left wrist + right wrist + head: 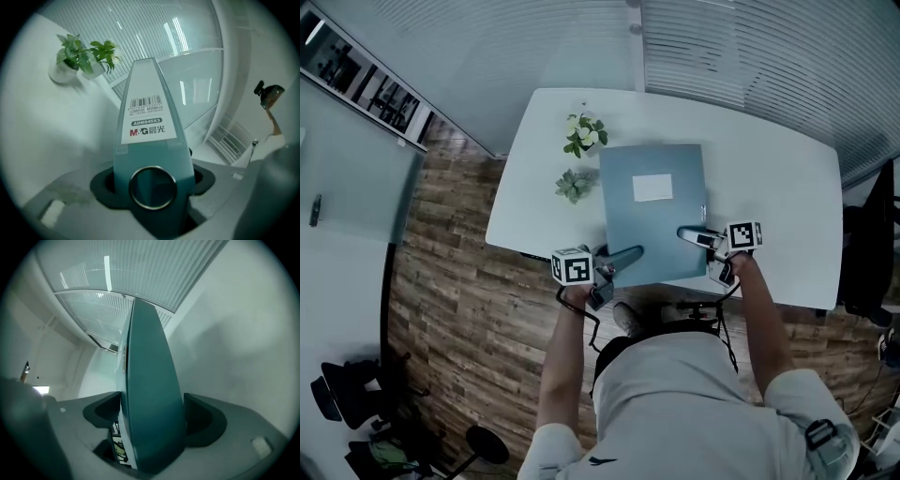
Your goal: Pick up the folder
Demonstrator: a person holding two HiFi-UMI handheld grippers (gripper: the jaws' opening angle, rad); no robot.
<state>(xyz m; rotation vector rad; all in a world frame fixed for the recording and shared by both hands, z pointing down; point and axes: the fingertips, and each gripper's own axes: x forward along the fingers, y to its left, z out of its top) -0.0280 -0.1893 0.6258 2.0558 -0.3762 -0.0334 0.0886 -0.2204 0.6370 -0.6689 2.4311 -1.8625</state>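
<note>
A blue-grey lever-arch folder (654, 220) with a white label lies on the white table (778, 178), its near edge at the table's front. My left gripper (626, 254) is at the folder's near left corner. In the left gripper view the spine (149, 140), with its barcode label and metal ring hole, fills the gap between both pads of the left gripper (153, 183). My right gripper (691, 233) is at the near right side. In the right gripper view the folder (150, 394) stands edge-on between the dark pads of the right gripper (152, 420), which sit against it.
Two small potted plants (584, 134) (574, 184) stand on the table left of the folder and show in the left gripper view (77, 58). Blinds and glass walls lie behind. Wooden floor (459, 309) and a dark chair (342, 389) are to the left.
</note>
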